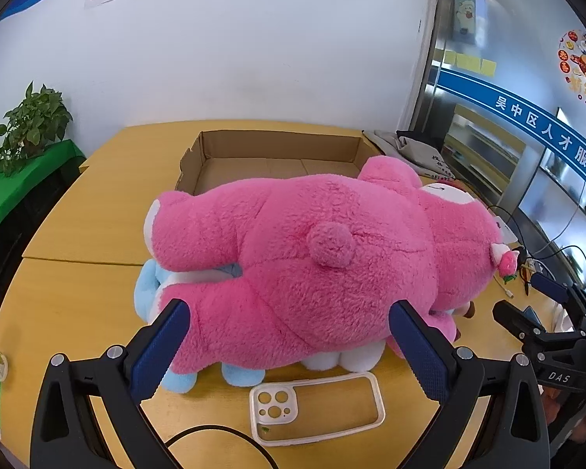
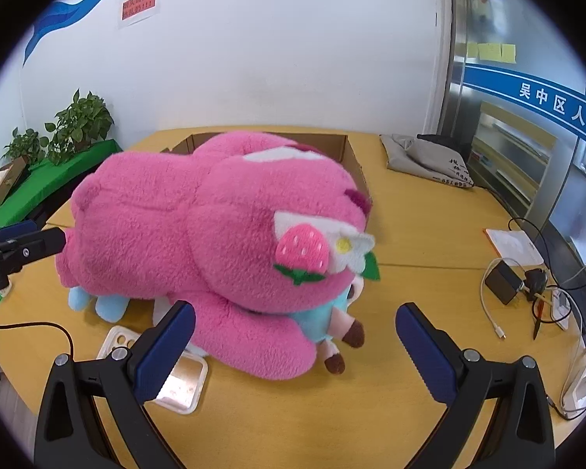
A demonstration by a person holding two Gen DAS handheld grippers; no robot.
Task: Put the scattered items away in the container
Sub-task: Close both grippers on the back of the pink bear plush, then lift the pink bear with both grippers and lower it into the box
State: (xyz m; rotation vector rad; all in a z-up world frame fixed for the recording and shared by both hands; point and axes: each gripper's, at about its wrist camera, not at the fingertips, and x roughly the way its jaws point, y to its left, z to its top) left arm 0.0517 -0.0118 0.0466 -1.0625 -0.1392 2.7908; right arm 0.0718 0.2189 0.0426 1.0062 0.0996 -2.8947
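In the left wrist view we see the left gripper (image 1: 293,336) spread wide at the bottom of the frame. Its blue pads (image 1: 158,351) flank the rear of the pink plush bear (image 1: 324,258); the left pad looks to be against the fur, but we cannot tell whether it truly touches. Nothing is clamped.

The bear fills the centre of the frame, lying on the wooden table (image 1: 78,297) on top of a light blue plush toy (image 1: 148,293). The open cardboard box (image 1: 269,156) sits behind it at upper centre. A clear phone case (image 1: 316,406) lies at lower centre, just in front of the toys.

In the right wrist view the right gripper (image 2: 295,338) is equally wide. Its left pad overlaps the bear's arm; its right pad stands over bare table. It holds nothing. A grey cloth bag (image 2: 426,160) lies at upper right.
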